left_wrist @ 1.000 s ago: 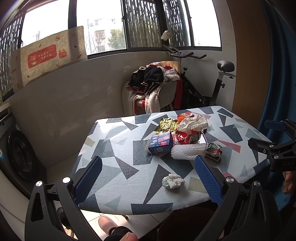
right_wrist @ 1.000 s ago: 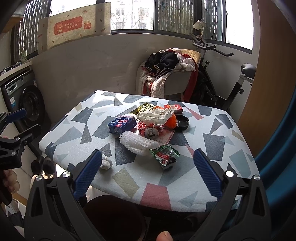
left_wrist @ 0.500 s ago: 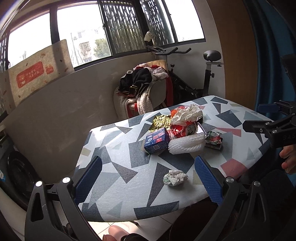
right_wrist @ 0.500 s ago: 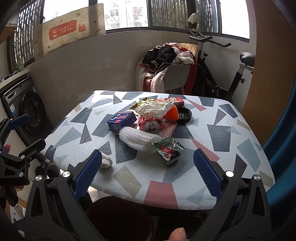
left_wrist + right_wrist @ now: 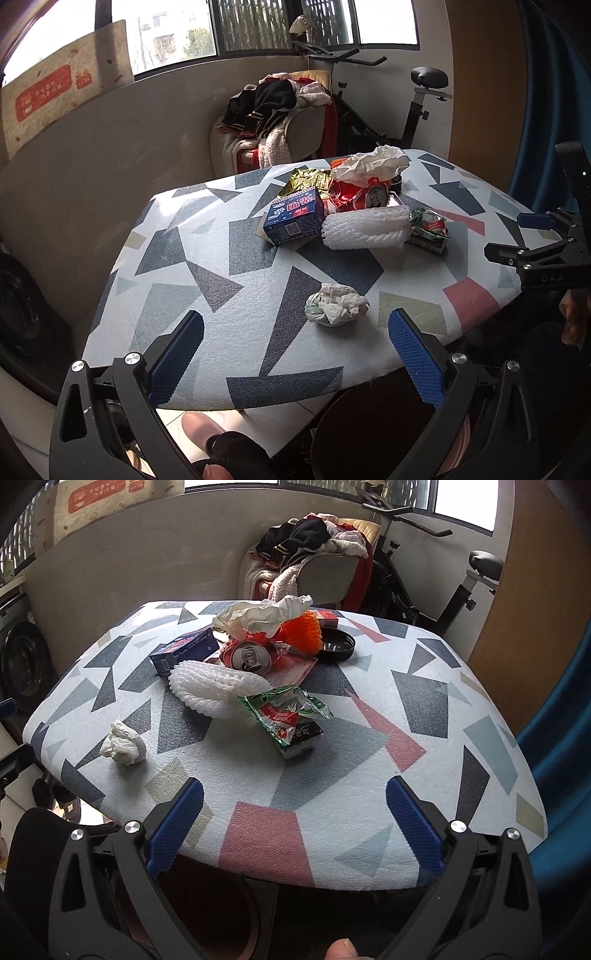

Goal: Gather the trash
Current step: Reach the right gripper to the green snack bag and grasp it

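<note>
Hovering both hand-held grippers over the counter (image 5: pixel 207 266), jaws spread wide, nothing pinched.
Left hand-held gripper (image 5: pixel 295 345) sits just short of the crumpled tissue (image 5: pixel 336 304); right hand-held gripper (image 5: pixel 293 812) faces the green wrapper (image 5: pixel 284 710).

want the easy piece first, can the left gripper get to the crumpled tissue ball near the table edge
Probably yes. The left gripper is open and the crumpled tissue ball lies just ahead between its fingers' line, alone on the table, apart from the foam net and the rest of the pile.
</note>
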A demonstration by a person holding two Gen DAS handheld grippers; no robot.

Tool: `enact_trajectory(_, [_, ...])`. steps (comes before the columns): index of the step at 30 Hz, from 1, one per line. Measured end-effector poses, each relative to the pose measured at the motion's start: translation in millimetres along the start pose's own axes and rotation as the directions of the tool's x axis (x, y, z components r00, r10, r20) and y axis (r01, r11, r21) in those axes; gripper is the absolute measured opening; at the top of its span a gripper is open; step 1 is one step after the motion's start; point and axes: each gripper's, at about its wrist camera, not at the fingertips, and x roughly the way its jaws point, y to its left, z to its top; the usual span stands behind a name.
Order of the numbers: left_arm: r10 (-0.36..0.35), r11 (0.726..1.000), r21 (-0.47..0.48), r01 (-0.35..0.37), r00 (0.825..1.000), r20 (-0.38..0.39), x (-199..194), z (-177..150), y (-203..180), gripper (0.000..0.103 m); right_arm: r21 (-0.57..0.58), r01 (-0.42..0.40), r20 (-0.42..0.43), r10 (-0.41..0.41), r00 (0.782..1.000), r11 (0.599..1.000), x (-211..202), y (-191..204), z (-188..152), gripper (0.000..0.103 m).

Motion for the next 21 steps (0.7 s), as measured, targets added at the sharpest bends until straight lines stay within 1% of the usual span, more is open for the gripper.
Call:
enact_trajectory(2, [-0.012,1.0,-0.028,0.012,1.0,-0.011,7.5,-1.2,3.1,0.098,0.0,-0.014,-0.008,0.014,1.0,1.0,17.0,-7.0,5.5,0.097])
enact_trajectory(4, [-0.019,0.998,-0.057,0.017,1.0,-0.022,14.5,-1.6,5.7,0.098,0.026,-0.019,0.002,0.019,1.0,0.999,31.3,-13.9,13.1,0.097])
enact_trajectory(6, [-0.021,0.996,-0.083,0.019,1.0,-0.022,20.0,-1.6,9.9,0.098,0.072,-0.064,0.028,0.062,0.998,0.995,42.4,-21.6,22.2,0.097])
enact_trajectory(9, [-0.014,0.993,-0.119,0.012,1.0,-0.021,27.0,-1.6,17.7,0.098,0.163,-0.097,0.061,0.088,0.994,0.982,53.9,-31.5,33.7,0.096])
enact_trajectory(11, [-0.011,0.989,-0.146,0.007,1.0,-0.028,31.4,-1.5,22.3,0.098,0.231,-0.132,0.071,0.118,0.99,0.964,64.6,-37.8,38.5,0.085])
enact_trajectory(12, [-0.017,0.987,-0.159,0.012,0.999,-0.028,33.6,-1.4,24.2,0.098,0.27,-0.15,0.062,0.138,0.988,0.951,72.4,-40.9,39.9,0.078])
enact_trajectory(14, [-0.042,0.983,-0.178,0.036,0.999,-0.033,37.6,-2.0,26.7,0.097,0.327,-0.156,0.043,0.15,0.988,0.932,85.5,-44.8,40.4,0.074])
enact_trajectory(15, [-0.049,0.982,-0.182,0.042,0.998,-0.035,39.5,-2.1,26.5,0.097,0.353,-0.155,0.037,0.152,0.988,0.923,91.5,-45.8,40.0,0.069])
enact_trajectory(18, [-0.057,0.985,-0.167,0.05,0.998,-0.038,42.5,-1.5,22.1,0.094,0.413,-0.192,0.028,0.198,0.98,0.89,105.9,-47.7,36.5,0.063])
enact_trajectory(19, [-0.057,0.986,-0.16,0.05,0.998,-0.038,42.4,-1.8,20.1,0.093,0.414,-0.198,0.016,0.211,0.977,0.888,109.3,-45.6,35.3,0.055])
enact_trajectory(20, [-0.056,0.987,-0.154,0.05,0.998,-0.036,42.3,-2.9,18.1,0.093,0.407,-0.193,0.004,0.209,0.978,0.893,110.8,-43.4,34.7,0.05])
enact_trajectory(21, [-0.059,0.987,-0.153,0.053,0.998,-0.037,42.4,-3.1,17.5,0.093,0.391,-0.191,0.008,0.204,0.979,0.9,108.9,-41.8,33.5,0.037])
